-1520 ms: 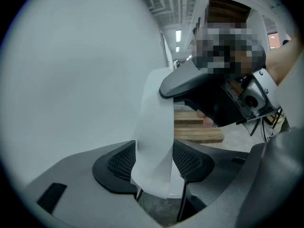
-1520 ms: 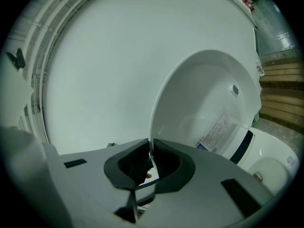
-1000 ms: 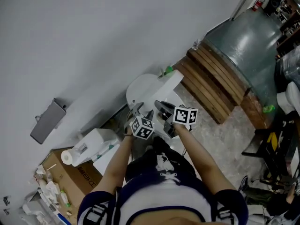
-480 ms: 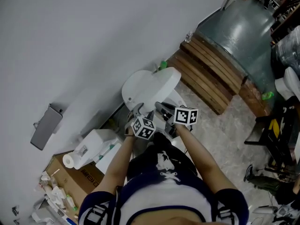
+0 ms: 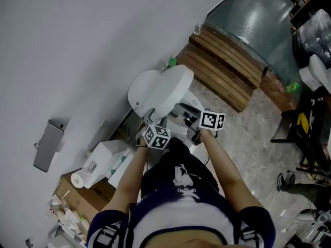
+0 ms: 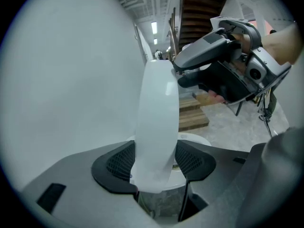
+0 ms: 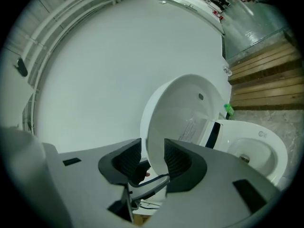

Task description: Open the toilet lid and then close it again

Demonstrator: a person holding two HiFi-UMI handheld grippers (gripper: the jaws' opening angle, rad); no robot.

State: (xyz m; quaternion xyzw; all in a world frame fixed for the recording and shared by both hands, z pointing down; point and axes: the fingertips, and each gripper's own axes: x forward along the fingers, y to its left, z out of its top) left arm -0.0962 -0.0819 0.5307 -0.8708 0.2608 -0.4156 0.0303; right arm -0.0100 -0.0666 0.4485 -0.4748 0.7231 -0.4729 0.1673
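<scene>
Opening half looks done: toilet lid (image 5: 158,89) stands near upright over the bowl (image 7: 251,148), close to the wall. Left tool (image 6: 153,163) clamps the lid's rim, jaws wide. Right tool (image 7: 153,160) jaws have just been opening, with the rim between them but pads clear. 1 of 2 steps left: lower the lid

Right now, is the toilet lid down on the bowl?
No: the toilet lid stands upright and the bowl beside it lies uncovered.
</scene>
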